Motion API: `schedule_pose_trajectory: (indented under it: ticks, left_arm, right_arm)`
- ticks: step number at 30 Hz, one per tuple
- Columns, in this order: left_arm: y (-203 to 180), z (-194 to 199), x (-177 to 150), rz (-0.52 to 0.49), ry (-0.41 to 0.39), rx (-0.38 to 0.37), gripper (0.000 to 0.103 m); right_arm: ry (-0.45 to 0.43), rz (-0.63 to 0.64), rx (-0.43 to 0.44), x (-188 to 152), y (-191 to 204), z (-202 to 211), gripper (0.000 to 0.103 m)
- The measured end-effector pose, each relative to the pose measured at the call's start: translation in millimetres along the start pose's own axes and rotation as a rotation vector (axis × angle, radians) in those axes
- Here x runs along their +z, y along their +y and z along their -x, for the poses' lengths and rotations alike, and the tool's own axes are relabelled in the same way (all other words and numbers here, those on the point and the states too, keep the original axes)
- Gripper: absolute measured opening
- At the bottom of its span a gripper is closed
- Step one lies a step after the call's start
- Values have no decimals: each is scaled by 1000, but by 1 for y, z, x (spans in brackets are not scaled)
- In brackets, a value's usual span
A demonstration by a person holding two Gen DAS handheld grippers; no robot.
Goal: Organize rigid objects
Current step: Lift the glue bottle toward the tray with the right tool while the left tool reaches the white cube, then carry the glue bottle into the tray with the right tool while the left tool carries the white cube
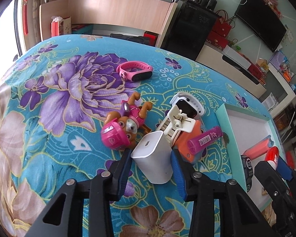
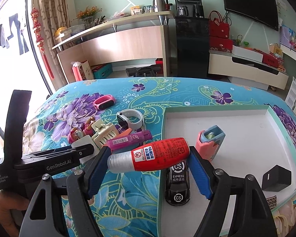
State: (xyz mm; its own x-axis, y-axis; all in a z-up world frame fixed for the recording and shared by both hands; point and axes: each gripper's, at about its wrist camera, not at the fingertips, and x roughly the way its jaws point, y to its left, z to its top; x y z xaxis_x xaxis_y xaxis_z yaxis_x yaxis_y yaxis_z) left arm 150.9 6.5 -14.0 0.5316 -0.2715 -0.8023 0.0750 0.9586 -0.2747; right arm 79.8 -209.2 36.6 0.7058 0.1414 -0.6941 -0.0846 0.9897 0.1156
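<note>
My left gripper (image 1: 151,163) is shut on a white charger block (image 1: 154,158), held just above the flowered cloth beside the toy pile. My right gripper (image 2: 148,158) is shut on a red bottle with a clear cap (image 2: 150,155), held sideways over the left rim of the teal tray (image 2: 282,130). In the tray lie a black toy car (image 2: 177,189), a pink and blue case (image 2: 211,142) and a black cube (image 2: 276,177). On the cloth are a pink pup toy (image 1: 120,130), a cream hair clip (image 1: 175,122), a purple lighter (image 1: 203,140), a white watch (image 1: 187,104) and a pink watch (image 1: 135,72).
The table has a teal cloth with purple flowers (image 1: 73,83). The left gripper's body (image 2: 49,158) sits close to the left of my right gripper. A wooden desk (image 2: 124,43), a black cabinet (image 2: 191,45) and a TV (image 2: 250,2) stand behind the table.
</note>
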Motion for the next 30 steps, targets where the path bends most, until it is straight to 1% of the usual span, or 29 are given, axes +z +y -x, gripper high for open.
schedule_pose_trajectory:
  ticks: [7, 11, 16, 24, 30]
  left_arm:
    - [-6, 7, -1, -23, -22, -7, 36]
    - [-8, 17, -2, -37, -48, -12, 32]
    - [-13, 26, -2, -56, -69, -9, 32]
    - [-27, 54, 2, -94, -150, -25, 32]
    - [-51, 65, 1, -158, -175, -58, 31]
  right_arm:
    - [-4, -10, 4, 0, -3, 3, 79]
    - [-13, -18, 13, 1, -5, 5, 79]
    - [-16, -27, 14, 0, -7, 7, 79]
    - [-32, -45, 3, 2, -14, 14, 79]
    - [-61, -79, -43, 3, -34, 26, 79]
